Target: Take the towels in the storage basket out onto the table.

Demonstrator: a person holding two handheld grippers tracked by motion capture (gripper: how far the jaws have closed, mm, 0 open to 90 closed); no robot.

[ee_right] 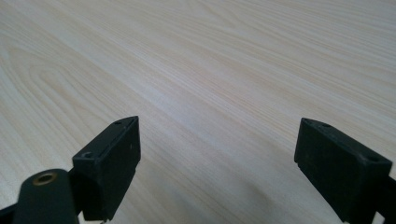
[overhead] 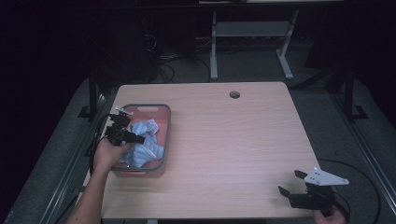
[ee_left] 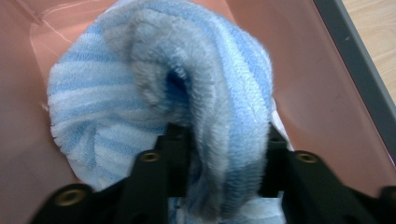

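Note:
A crumpled blue-and-white striped towel point(overhead: 148, 140) lies in a pink bin with a grey rim point(overhead: 167, 126) at the table's left side. My left gripper point(overhead: 137, 139) reaches down into the bin from its left edge. In the left gripper view its jaws point(ee_left: 224, 154) pinch a raised fold of the towel point(ee_left: 140, 93), with the bin's pink wall point(ee_left: 322, 93) behind. My right gripper point(overhead: 289, 182) rests low near the table's front right corner, far from the bin. Its jaws point(ee_right: 217, 158) stand wide apart over bare wood with nothing between them.
The light wooden table point(overhead: 233, 140) has a round cable hole point(overhead: 235, 94) near its far edge. Beyond it stand a white table frame point(overhead: 247, 42) and loose cables on the dark floor. A cable trails from each gripper off the table's sides.

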